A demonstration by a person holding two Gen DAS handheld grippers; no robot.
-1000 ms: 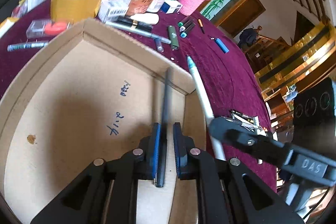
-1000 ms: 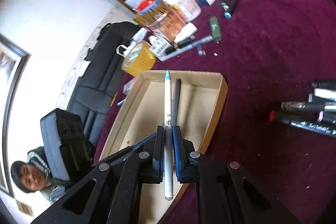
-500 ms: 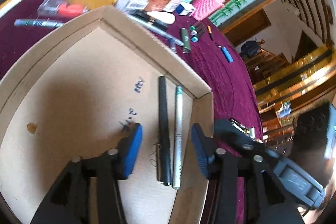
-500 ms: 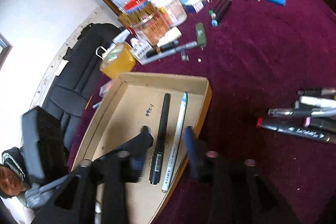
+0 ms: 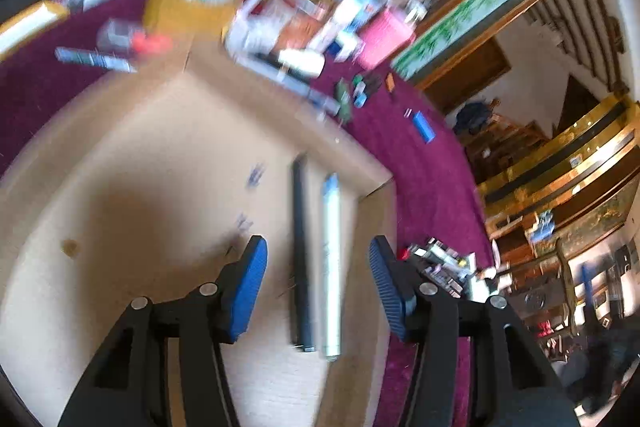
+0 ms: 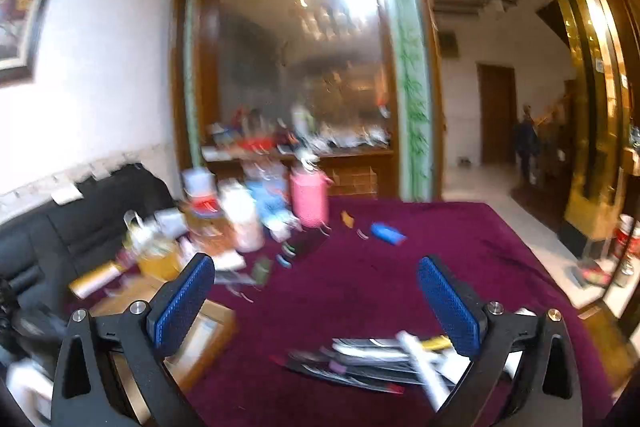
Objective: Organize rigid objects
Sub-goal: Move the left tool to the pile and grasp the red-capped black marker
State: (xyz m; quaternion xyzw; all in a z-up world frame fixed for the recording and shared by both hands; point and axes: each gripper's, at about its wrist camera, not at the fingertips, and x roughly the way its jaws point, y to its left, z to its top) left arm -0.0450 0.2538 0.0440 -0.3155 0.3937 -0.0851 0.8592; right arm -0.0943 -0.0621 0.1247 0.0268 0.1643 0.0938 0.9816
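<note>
Left gripper [image 5: 316, 279]: your jaws are opening over 2 pens, touching neither.
Right gripper [image 6: 316, 303]: opening, empty.
Risk: bumping the flat brown cardboard box [image 5: 160, 155].

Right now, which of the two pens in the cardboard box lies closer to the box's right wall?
The light silvery pen with the blue tip. It lies beside the wall of the cardboard box; the black pen lies on its other side, toward the box's middle.

Blue handwritten marks [image 5: 254, 175] on the floor of the cardboard box [image 5: 168, 163] ahead of my left tongs, too blurred for me to read, nothing else legible in either view
</note>
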